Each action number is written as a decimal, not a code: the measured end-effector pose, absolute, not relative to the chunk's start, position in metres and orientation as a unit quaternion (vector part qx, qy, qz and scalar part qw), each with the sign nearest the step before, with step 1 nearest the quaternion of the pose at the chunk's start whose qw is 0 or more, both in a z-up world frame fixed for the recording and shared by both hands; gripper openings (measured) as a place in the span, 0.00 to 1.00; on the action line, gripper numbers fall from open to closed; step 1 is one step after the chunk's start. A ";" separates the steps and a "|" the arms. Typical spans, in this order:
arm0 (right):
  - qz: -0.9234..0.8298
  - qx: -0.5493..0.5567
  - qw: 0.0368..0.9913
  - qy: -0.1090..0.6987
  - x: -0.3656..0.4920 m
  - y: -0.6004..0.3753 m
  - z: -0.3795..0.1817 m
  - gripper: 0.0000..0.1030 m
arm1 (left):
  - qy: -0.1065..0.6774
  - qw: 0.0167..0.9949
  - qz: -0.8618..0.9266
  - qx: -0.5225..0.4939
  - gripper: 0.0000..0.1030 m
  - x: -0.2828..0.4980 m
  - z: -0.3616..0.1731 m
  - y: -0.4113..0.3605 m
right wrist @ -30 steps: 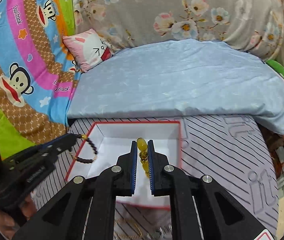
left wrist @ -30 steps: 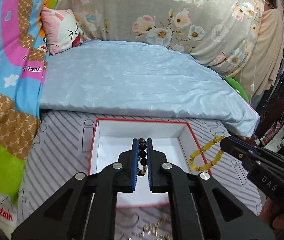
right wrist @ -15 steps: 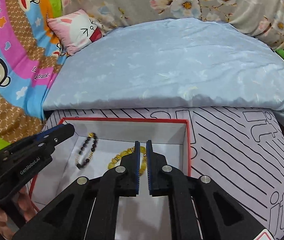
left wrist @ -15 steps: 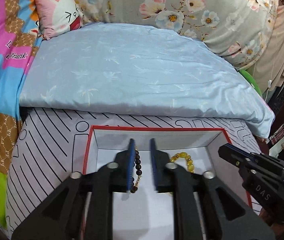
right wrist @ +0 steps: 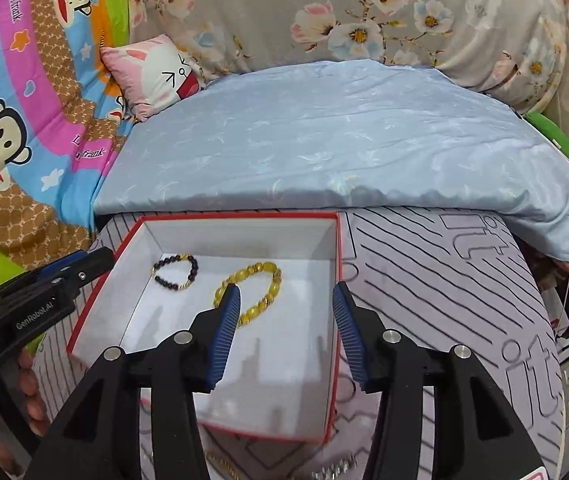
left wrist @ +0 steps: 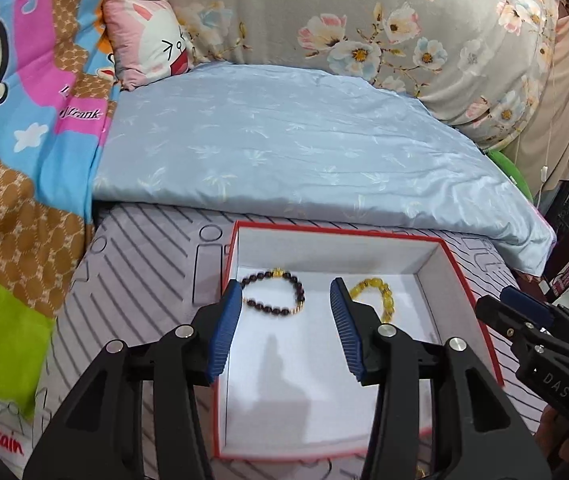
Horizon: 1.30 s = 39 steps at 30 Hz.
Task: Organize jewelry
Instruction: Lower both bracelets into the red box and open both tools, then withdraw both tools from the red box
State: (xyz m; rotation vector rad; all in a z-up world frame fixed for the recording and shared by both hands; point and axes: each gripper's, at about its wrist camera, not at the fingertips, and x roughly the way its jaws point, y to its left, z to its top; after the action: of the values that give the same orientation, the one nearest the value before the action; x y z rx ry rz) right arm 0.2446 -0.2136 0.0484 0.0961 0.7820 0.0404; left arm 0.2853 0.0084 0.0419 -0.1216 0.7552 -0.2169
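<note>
A white box with a red rim [left wrist: 464, 276] [right wrist: 338, 248] lies open on the striped grey mat. A dark beaded bracelet [left wrist: 274, 294] [right wrist: 176, 274] lies in its far left part. A yellow beaded bracelet [left wrist: 376, 294] [right wrist: 258, 290] lies to its right. My left gripper [left wrist: 286, 296] is open and empty, held above the box just short of both bracelets. My right gripper [right wrist: 286, 300] is open and empty above the box's right side. Each gripper also shows at the edge of the other's view.
A folded light blue quilt [left wrist: 304, 148] [right wrist: 344, 136] lies right behind the box. A pink cat cushion [left wrist: 148, 40] and floral bedding [right wrist: 364, 12] are farther back. A thin gold chain [right wrist: 220, 464] and a silvery piece [right wrist: 336, 470] lie on the mat [right wrist: 444, 280] in front of the box.
Both grippers carried their bracelets over the box, opened and let them go. The dark and yellow bracelets now lie on the box floor, and both grippers have drawn back, open wide.
</note>
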 end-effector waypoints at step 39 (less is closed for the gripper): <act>-0.012 0.084 0.887 0.453 0.094 -0.213 -0.017 0.51 | 0.445 0.892 -0.070 -0.036 0.16 0.149 -0.046 0.029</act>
State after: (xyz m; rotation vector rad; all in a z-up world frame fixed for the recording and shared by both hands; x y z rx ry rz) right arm 0.0944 -0.2129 -0.0175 0.1747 0.9420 -0.0251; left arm 0.1486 0.0294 -0.0464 -0.0745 0.9243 -0.1458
